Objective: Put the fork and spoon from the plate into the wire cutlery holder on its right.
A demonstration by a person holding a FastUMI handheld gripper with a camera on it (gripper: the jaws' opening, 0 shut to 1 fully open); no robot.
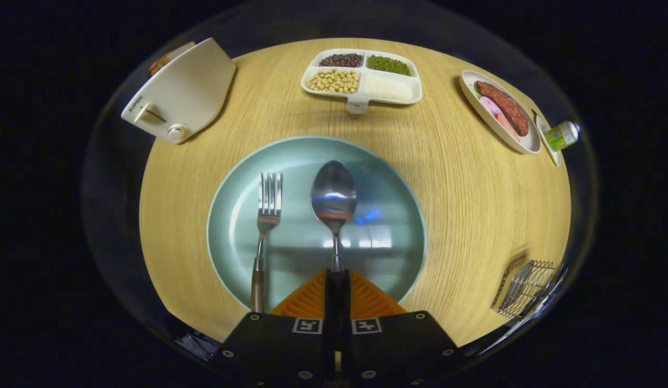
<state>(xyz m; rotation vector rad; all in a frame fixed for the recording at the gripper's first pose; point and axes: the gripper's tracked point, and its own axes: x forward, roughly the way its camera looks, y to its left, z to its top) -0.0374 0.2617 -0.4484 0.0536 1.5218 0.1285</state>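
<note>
Polished metal spoon (333, 196) and fork (269, 200), the fork with a wooden handle, lie on a glossy, smooth plate (231, 215) at centre frame. The bench (463, 199) shows matt light wood grain. The cutlery holder (525, 288), lower right, is shiny wire.

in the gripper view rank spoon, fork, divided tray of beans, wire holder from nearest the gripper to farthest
1. spoon: handle between the fingers of the gripper, which are closed on it.
2. fork: beside the spoon on its left, on the plate.
3. wire holder: off to the right, at the table edge.
4. divided tray of beans: far side of the table, beyond the plate.
</note>
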